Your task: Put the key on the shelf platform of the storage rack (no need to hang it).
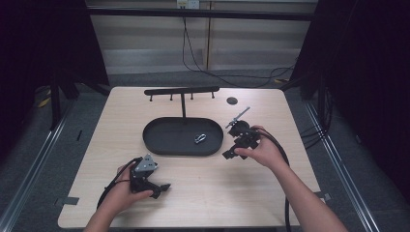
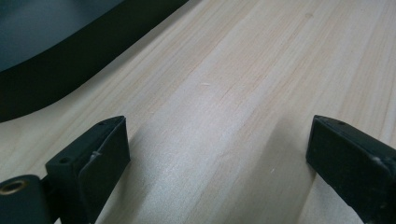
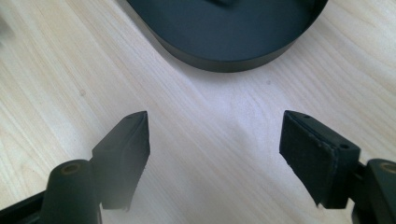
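Two grippers sit low over the pale wooden surface [image 1: 203, 183], each in one of the person's hands. The left gripper [image 1: 162, 188] rests near the front edge, its jaws spread wide with only bare wood between them. The right gripper [image 1: 231, 153] hovers just beside the right end of the black oval tray [image 1: 159, 140], jaws parted and empty, pointing at the tray's wall. A small metal clip [image 1: 200, 138] lies inside the tray, toward its right end. A black hook rack [image 1: 182, 90] rises from the tray's far side.
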`<state>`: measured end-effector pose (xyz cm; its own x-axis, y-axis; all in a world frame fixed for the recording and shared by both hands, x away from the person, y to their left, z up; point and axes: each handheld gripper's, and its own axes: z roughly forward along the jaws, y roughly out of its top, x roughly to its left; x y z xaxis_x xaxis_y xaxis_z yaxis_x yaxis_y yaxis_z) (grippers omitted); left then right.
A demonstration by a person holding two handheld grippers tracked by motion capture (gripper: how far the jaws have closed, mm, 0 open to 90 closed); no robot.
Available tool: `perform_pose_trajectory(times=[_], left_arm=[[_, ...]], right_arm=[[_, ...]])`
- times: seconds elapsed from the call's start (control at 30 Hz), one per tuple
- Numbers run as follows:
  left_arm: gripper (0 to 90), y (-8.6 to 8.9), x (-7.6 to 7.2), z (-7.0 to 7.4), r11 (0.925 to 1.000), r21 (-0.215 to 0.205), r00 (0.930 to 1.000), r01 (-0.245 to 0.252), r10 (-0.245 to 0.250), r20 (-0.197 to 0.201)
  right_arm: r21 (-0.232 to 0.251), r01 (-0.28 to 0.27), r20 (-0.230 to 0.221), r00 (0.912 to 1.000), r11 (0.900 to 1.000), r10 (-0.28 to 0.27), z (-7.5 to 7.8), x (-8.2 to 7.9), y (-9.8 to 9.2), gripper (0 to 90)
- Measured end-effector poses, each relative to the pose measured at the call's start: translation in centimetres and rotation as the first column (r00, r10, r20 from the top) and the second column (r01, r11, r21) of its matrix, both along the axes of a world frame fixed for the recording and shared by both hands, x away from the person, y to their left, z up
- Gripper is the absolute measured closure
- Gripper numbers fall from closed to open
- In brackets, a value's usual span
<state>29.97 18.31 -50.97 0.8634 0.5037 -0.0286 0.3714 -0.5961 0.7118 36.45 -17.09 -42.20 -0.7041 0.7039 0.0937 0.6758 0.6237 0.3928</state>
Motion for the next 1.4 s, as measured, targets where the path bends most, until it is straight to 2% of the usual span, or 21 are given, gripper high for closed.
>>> perform_pose_trajectory(times=[0.63, 0.87, 1.33, 1.4], left_arm=[[5.9, 0.0, 0.0, 0.0, 1.0, 0.0, 1.0, 0.0, 0.0, 0.0], [5.9, 0.0, 0.0, 0.0, 1.0, -0.004, 1.0, -0.001, 0.001, 0.0], [5.9, 0.0, 0.0, 0.0, 1.0, 0.005, 1.0, 0.004, -0.004, 0.002], [5.8, 0.0, 0.0, 0.0, 1.0, -0.003, 1.0, -0.002, 0.002, 0.0]], right_arm=[[0.01, -0.009, 0.009, 0.9999, 1.0, 0.009, -1.0, -2.0, -1.7, 24.1], [0.005, -0.017, 0.007, 0.9998, 1.0, 0.017, -1.8, -2.8, -2.3, 24.1], [0.031, -0.003, 0.002, 1.0, 1.0, 0.003, -4.0, -4.5, -3.8, 24.1], [0.019, -0.009, 0.008, 0.9999, 1.0, 0.009, -4.3, -4.8, -3.8, 24.2]])
